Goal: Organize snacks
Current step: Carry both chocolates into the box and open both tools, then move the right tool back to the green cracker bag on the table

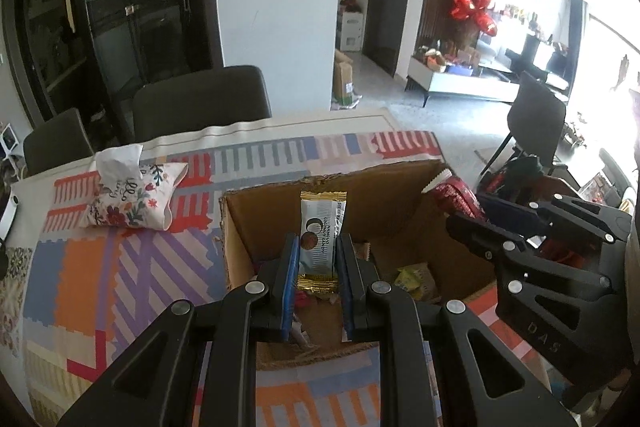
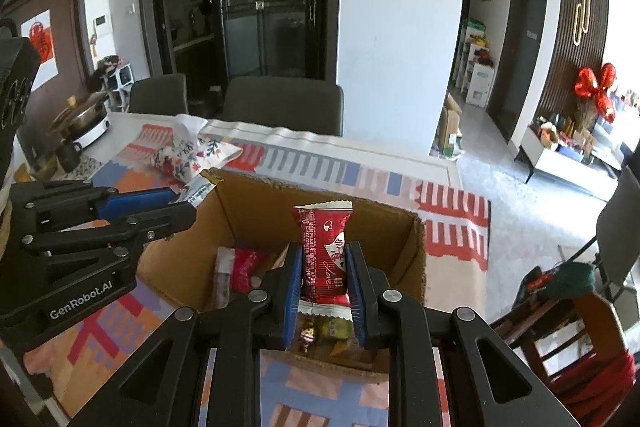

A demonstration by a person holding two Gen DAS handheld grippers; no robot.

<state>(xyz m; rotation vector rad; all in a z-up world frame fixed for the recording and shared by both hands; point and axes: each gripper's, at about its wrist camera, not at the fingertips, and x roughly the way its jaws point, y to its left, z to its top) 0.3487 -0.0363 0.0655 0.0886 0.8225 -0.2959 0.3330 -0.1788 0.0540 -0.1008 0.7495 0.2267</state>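
Note:
My left gripper (image 1: 318,249) is shut on a white and gold snack packet (image 1: 320,235), held upright over the open cardboard box (image 1: 260,211). My right gripper (image 2: 323,259) is shut on a red snack packet (image 2: 324,251), also held above the box (image 2: 416,247). Each gripper shows in the other's view: the right gripper (image 1: 464,215) with its red packet (image 1: 456,193) at the box's right, the left gripper (image 2: 176,207) with its white packet (image 2: 196,191) at the box's left. Several loose snacks (image 1: 414,277) lie on the box floor.
The box stands on a table with a colourful patterned cloth (image 1: 120,267). A floral tissue pouch (image 1: 134,201) lies behind the box on the left. A pot (image 2: 84,119) and a dark mug (image 2: 68,155) stand at the far left. Dark chairs (image 2: 280,107) line the far edge.

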